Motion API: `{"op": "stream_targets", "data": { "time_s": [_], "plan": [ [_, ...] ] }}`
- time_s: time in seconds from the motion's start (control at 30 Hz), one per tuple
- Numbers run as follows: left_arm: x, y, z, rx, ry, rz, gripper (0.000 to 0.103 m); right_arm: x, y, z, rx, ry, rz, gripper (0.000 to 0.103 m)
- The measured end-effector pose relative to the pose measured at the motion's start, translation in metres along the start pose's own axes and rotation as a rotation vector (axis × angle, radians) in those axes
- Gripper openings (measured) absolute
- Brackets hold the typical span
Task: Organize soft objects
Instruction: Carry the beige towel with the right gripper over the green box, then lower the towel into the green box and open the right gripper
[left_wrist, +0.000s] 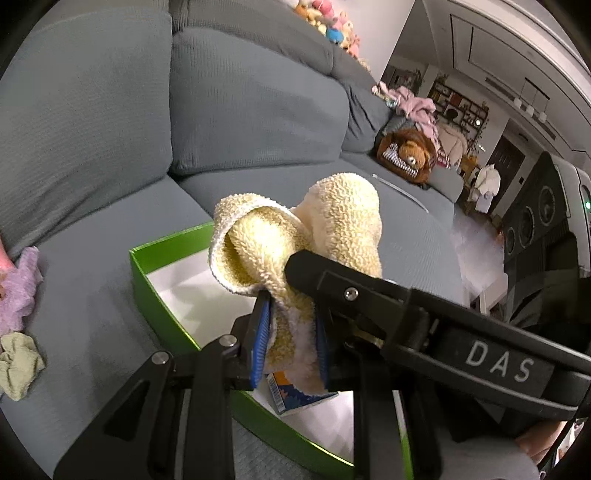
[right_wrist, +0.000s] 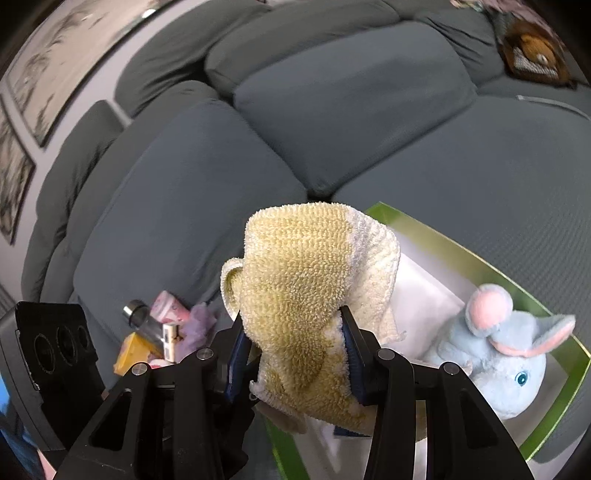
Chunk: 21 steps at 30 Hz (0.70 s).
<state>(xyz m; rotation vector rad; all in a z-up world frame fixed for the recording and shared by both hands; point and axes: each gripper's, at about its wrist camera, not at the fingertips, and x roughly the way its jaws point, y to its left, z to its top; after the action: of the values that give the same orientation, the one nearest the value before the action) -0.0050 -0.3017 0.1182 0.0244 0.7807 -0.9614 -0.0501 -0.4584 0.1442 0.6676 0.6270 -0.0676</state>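
Note:
A yellow and white terry towel (left_wrist: 295, 229) hangs bunched between both grippers above a green box (left_wrist: 147, 280) with a white inside, which sits on the grey sofa seat. My left gripper (left_wrist: 291, 336) is shut on the towel's lower fold, its blue pads pressing the cloth. The right gripper's black finger (left_wrist: 314, 273) crosses in from the right onto the same towel. In the right wrist view my right gripper (right_wrist: 295, 350) is shut on the towel (right_wrist: 303, 273). A blue-grey elephant plush (right_wrist: 495, 354) lies in the green box (right_wrist: 424, 236).
A purple fluffy piece (left_wrist: 20, 291) and a crumpled pale cloth (left_wrist: 20, 365) lie on the seat at left. A brown bear plush (left_wrist: 406, 155) and pink clothes (left_wrist: 413, 107) sit far right. A small printed carton (left_wrist: 295, 398) lies in the box. Bottles and packets (right_wrist: 155, 332) are heaped left.

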Motion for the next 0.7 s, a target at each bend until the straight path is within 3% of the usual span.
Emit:
{"op": "stream_targets", "data": {
  "time_s": [0.3,0.7],
  "plan": [
    [0.026,-0.003,-0.003,0.014,0.136,0.049,0.019,0.017,-0.026,-0.004,0.123,0.089,-0.072,0.048],
    [0.045,-0.005,0.000,0.051,0.238,0.081,0.019,0.021,-0.042,-0.006,0.198,0.107,-0.112,0.048]
  ]
}}
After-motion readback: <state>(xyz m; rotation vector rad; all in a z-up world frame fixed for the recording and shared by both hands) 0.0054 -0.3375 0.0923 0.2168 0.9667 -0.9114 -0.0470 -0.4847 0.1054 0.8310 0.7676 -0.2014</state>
